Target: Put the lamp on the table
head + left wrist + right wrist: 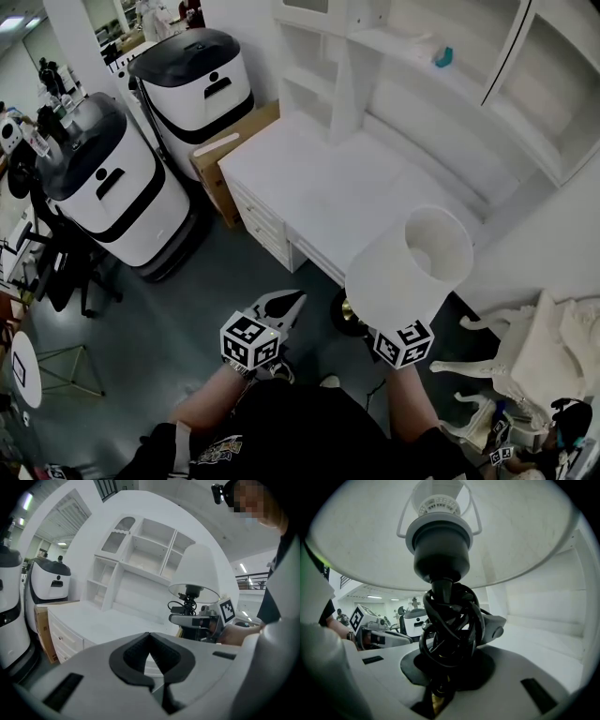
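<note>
The lamp (398,272) is held up in the air by the right gripper (373,326), just in front of the white table (319,178). It is not set on the table. Its foot (349,314) hangs over the dark floor. The lamp is kept nearly upright, with its long line running from the foot at the bottom to the white shade (412,258) on top. The open top of the shade is turned up toward the head.

In the right gripper view, the jaws of the right gripper (440,667) are seen closed on the thin stem of the lamp. A black cord (450,625) is wound round the stem there. The inside of the shade and the dark bulb holder (440,550) are seen from below. This is not shown in the head view.

In the left gripper view, the lamp (199,569) is seen from the side, standing straight up, with white shelves (140,550) behind it. The left gripper (150,637) is closed at the tips, and nothing is held in it. In the head view, the left gripper (286,302) is seen beside the lamp's foot, not touching it.
</note>
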Demonstrator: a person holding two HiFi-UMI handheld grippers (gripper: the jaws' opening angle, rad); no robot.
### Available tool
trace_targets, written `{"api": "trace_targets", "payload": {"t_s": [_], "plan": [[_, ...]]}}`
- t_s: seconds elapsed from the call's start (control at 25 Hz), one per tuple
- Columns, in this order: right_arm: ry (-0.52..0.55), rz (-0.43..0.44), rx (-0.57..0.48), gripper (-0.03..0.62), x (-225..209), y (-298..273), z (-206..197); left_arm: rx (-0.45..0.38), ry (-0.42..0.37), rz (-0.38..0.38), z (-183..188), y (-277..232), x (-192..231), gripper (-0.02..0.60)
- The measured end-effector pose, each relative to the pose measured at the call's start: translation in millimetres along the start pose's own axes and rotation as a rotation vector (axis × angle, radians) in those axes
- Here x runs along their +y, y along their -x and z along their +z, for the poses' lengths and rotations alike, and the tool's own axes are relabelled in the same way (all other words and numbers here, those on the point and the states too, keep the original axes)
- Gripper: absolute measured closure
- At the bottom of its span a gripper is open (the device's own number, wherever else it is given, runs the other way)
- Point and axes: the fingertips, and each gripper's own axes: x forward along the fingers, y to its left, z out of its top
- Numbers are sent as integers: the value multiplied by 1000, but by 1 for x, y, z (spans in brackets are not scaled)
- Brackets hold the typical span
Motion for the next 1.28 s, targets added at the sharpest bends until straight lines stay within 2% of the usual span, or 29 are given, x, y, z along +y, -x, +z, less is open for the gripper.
{"api": "trace_targets", "payload": {"t_s": [0.76, 1.28], "plan": [[-13, -102, -35, 516, 0, -95, 31, 12, -24, -80, 36, 11, 97, 577], [-14, -132, -24, 516, -12, -129, 40, 18, -20, -124, 51, -1, 122, 577]]}}
